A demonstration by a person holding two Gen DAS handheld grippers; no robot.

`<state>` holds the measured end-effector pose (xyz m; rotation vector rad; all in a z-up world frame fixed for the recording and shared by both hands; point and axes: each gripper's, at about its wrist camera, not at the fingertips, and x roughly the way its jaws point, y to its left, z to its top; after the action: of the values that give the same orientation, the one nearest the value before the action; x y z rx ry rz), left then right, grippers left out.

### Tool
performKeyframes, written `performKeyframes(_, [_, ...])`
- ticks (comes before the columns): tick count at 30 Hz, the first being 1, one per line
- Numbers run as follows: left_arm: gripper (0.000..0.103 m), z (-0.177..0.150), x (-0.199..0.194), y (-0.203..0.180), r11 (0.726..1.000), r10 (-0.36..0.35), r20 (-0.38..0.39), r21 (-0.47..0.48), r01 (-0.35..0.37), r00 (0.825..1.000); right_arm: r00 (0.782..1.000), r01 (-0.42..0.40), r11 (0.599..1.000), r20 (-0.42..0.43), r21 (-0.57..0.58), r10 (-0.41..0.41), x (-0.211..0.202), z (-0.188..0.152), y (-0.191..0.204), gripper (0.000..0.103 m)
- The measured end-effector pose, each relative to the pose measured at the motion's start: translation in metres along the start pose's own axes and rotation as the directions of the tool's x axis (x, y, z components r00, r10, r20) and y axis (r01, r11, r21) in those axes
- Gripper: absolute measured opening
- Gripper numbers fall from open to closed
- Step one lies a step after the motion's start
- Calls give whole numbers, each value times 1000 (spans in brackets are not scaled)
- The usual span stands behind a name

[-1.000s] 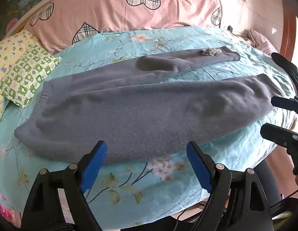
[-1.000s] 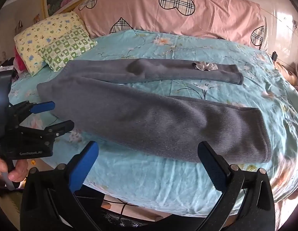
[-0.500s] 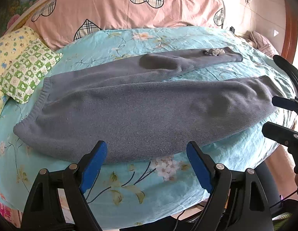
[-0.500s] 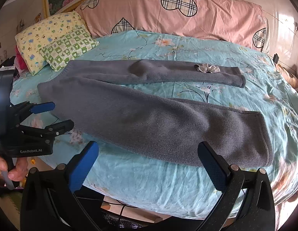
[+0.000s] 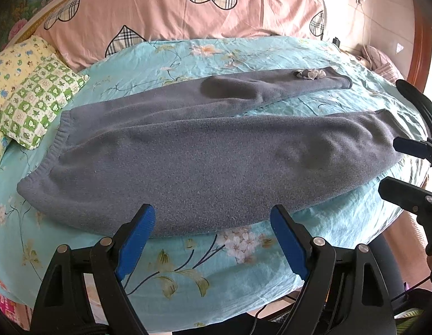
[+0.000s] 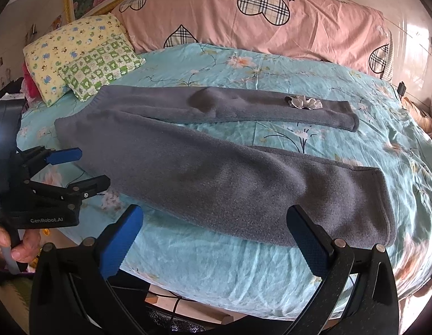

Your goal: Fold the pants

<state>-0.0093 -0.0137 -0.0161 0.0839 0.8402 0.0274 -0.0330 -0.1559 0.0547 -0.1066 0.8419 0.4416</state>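
- Left gripper (image 5: 213,229), fingers spread wide and holding nothing, hovers just short of the pants' near edge; its body reads "GenRobot.AI".
- Grey fleece pants (image 6: 216,173) lie flat on the bed (image 6: 216,265), legs splayed: soft, limp, light; best pinched at waistband (image 5: 58,139) and cuff.
- Right gripper (image 6: 213,237), likewise spread and holding nothing, hangs near the cuff (image 6: 383,206).
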Motion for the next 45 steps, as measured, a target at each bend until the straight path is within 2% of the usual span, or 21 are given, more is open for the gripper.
performKeyframes(32, [85, 6, 3, 0, 999, -38, -19, -13, 38, 999, 1000, -17, 1000, 14, 21, 17, -5, 5, -1, 102])
performKeyframes(45, [85, 13, 8, -2, 998, -61, -37, -5, 61, 997, 999, -44, 995, 21, 86, 42, -5, 8, -17, 102])
